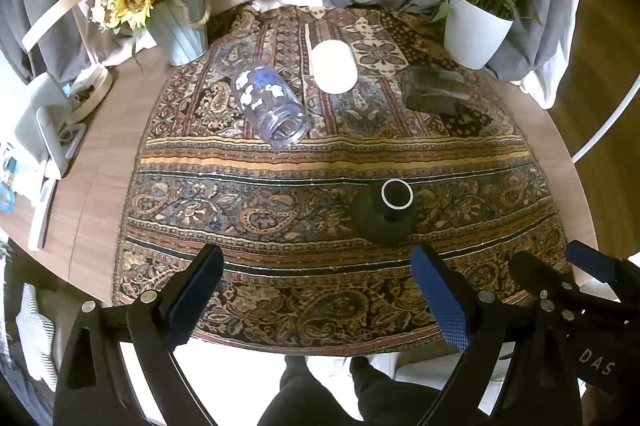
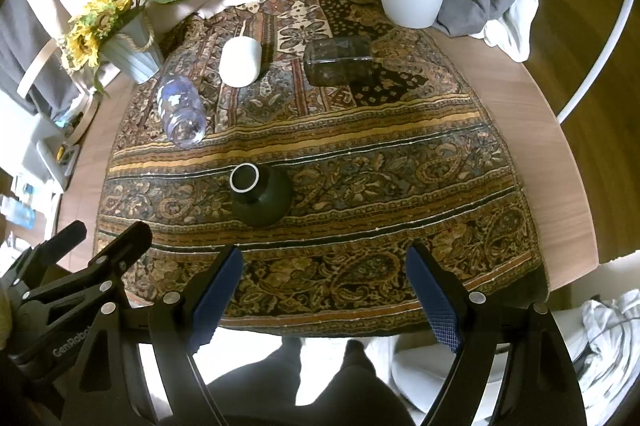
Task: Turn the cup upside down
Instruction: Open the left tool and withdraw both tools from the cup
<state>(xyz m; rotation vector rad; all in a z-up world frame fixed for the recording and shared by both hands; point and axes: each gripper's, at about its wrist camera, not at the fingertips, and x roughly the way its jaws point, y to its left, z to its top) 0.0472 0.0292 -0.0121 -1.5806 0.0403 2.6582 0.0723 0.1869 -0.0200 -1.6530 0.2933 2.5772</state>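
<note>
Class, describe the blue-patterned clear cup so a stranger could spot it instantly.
Find the patterned cloth on the round table. On its far left, near the sunflower pot, the blue-patterned clear cup lies on its side. Unlike the white cup beside it, it is see-through.

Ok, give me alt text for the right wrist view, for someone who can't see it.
The open, empty right gripper hovers over a patterned cloth near a dark green cup standing mouth up. Farther back, a blue-patterned glass and a dark glass lie on their sides beside a white cup.
</note>
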